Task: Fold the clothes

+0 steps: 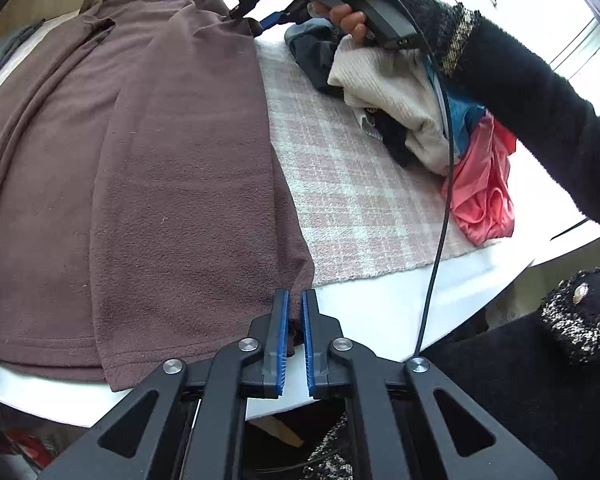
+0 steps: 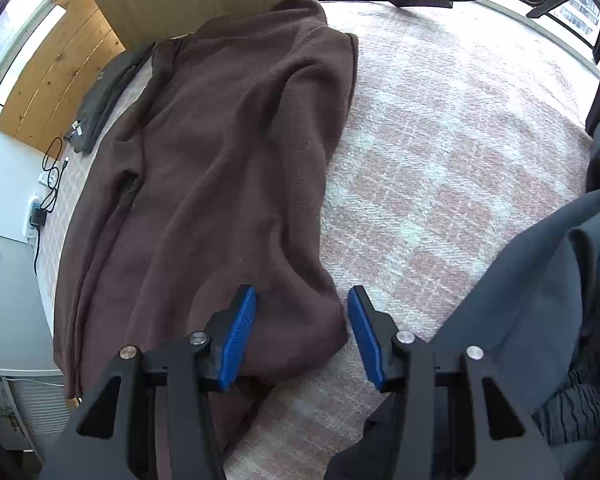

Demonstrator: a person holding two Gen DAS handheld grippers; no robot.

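A white round-edged worktop [image 1: 380, 312] is carrying a pink-and-white checked woven cloth [image 1: 352, 184] that is covering most of its top. Bright windows are showing behind it, and a pale wooden panel [image 2: 60, 68] is standing at the far left in the right wrist view, beside a white wall with a black cable [image 2: 52, 176] running to a plug.

A brown fleece garment [image 1: 148, 168], lying lengthwise and partly folded over itself, is taking up the left part of the checked cloth. To its right a heap of mixed clothes [image 1: 412, 112] is sitting, with a cream knit, dark pieces and a salmon-pink satin item among them. A folded dark grey garment [image 2: 108, 92] is lying beyond the brown fleece, near the wooden panel.

The left tongs [image 1: 295, 300] are closed down to a thin gap at the near corner of the brown fleece, with a bit of its hem pinched between the blue pads. The right tongs [image 2: 302, 300] are standing partly apart over the other end of the same garment, one pad resting on the fleece and the other over the checked cloth, gripping nothing. In the left wrist view a hand [image 1: 348, 16] in a black fuzzy sleeve [image 1: 532, 100] is holding that right tool.
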